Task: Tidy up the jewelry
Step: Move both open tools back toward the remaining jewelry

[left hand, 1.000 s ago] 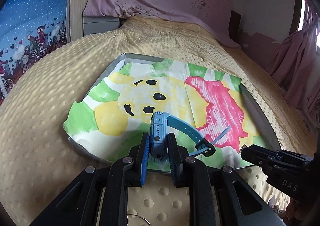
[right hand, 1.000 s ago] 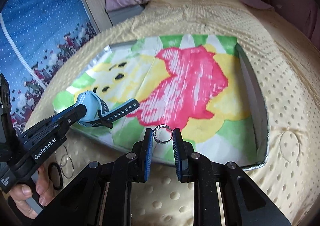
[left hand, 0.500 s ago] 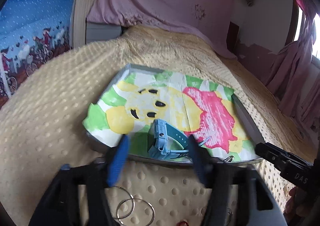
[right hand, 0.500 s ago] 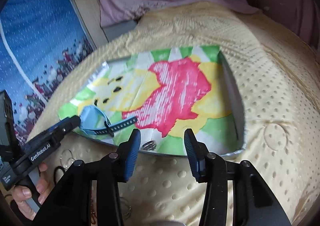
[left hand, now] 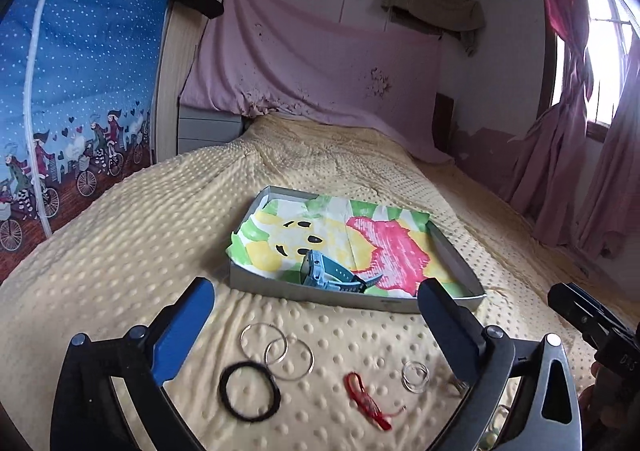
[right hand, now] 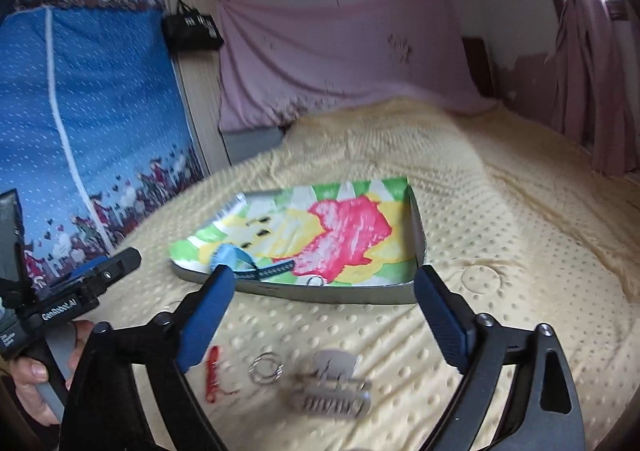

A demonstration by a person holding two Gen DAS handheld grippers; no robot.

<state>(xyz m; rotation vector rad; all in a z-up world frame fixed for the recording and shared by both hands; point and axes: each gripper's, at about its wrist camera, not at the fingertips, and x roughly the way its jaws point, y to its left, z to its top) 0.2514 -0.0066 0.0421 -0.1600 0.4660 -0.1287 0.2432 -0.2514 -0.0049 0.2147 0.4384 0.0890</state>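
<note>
The yellow dotted blanket [left hand: 120, 235] carries everything, and on it sits the shallow grey tray [left hand: 348, 297] lined with a bright painted sheet. Inside the tray, near its front wall, now lie two pieces that a second ago were clamped in the tongs: the blue watch [left hand: 326, 275] at the front left and a small silver ring [right hand: 315, 281] to its right, just behind the front wall.

The left gripper [left hand: 316, 325] and the right gripper [right hand: 324, 309] are both spread wide and empty, pulled back from the tray to hover over the loose pieces in front of it. So two deliveries look finished and a fresh pick is likely next.

In front of the tray wait a black hair band [left hand: 250, 391], two linked silver hoops [left hand: 278, 351], a red cord bracelet [left hand: 366, 399], a clear ring [left hand: 415, 376] and, blurred in the right view, a metal hair clip [right hand: 330, 399].
</note>
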